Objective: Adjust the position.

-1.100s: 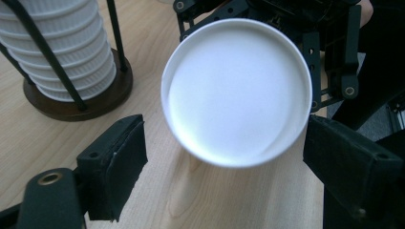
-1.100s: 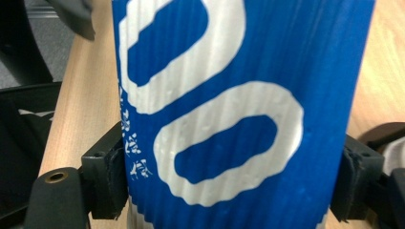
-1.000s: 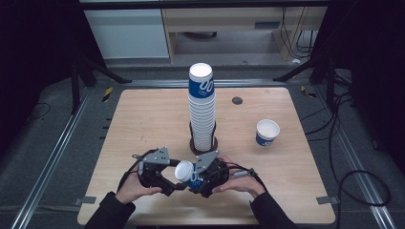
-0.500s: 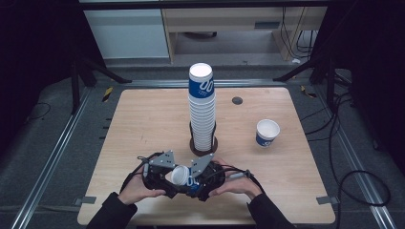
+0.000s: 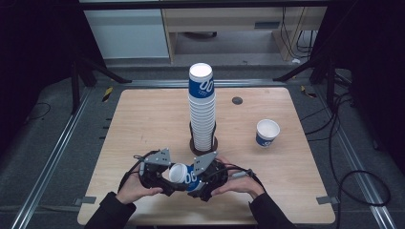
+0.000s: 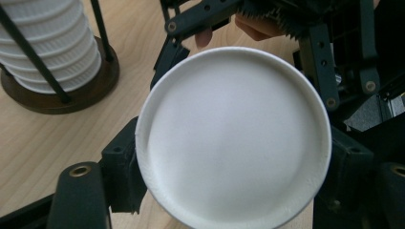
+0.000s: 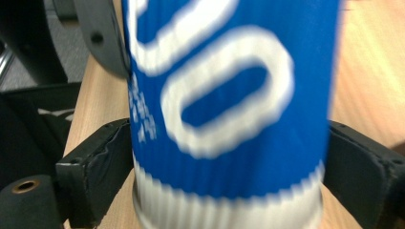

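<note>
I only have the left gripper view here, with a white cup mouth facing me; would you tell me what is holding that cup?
Observer: The right gripper holds it; in the right gripper view its fingers press both sides of the blue cup.
Operator: Thank you. Is there another loose cup on the table?
Observer: Yes, one white and blue cup stands upright near the table's right edge, apart from the stack.
Operator: How tall is that stack?
Observer: It is tall, with many cups in a wire holder, and a blue cup on top.
</note>
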A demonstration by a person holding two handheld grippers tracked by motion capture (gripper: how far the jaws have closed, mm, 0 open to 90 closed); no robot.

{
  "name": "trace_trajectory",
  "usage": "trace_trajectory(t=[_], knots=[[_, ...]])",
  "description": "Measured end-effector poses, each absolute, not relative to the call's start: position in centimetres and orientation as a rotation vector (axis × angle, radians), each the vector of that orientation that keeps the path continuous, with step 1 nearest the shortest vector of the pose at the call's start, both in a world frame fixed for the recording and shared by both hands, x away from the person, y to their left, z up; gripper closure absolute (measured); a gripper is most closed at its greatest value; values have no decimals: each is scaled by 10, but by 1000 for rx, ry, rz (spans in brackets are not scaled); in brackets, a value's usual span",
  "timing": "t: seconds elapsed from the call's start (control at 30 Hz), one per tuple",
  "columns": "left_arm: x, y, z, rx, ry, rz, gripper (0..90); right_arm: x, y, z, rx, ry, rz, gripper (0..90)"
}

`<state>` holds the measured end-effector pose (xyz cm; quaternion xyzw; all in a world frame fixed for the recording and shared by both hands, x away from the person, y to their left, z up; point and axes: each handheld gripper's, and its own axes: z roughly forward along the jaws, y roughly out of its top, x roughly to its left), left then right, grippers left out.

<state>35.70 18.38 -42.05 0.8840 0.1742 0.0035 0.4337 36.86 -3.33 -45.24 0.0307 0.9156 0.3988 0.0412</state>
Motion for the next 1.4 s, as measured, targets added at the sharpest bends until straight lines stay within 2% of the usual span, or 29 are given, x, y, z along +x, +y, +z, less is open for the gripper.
trace_trajectory(t=[0.3,0.6,1.23,1.4], knots=[[362,204,-412,2116,488,62,250,376,-60,-436,228,2697,1384,69],[362,210,-408,1989,500,92,250,383,-73,-439,343,2646,1540,68],[355,197,-410,1949,395,-3,251,379,-59,-443,246,2664,1674,82],[354,195,-411,1946,377,-22,251,378,-59,-444,205,2671,1718,135]])
